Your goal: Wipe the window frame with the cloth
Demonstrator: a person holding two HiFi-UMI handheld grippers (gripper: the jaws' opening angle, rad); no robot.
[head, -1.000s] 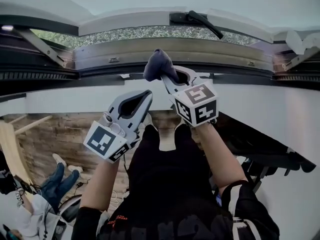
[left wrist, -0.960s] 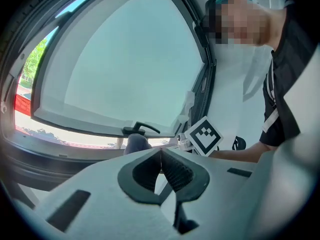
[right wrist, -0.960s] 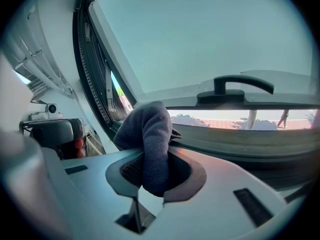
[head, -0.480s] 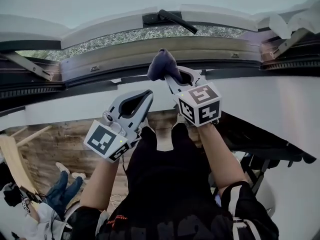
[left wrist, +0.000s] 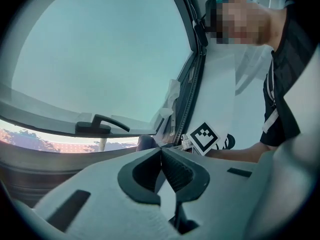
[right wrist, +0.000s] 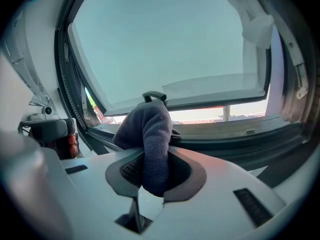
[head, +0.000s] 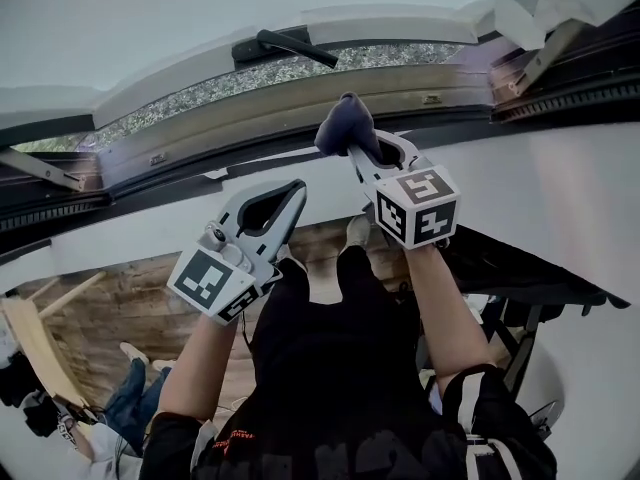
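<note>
Head view, window frame [head: 250,118], white wall [head: 560,198], wooden floor [head: 110,288], clamped cloth [head: 345,126]

Cloth [head: 345,126] sits between the jaws of the right gripper [head: 358,148], up against the lower rail of the window frame [head: 250,118], right of middle. Left gripper [head: 296,190] is lower and further left, off the frame. Window handle [head: 283,44] is on the sash above, left of the cloth.
</note>
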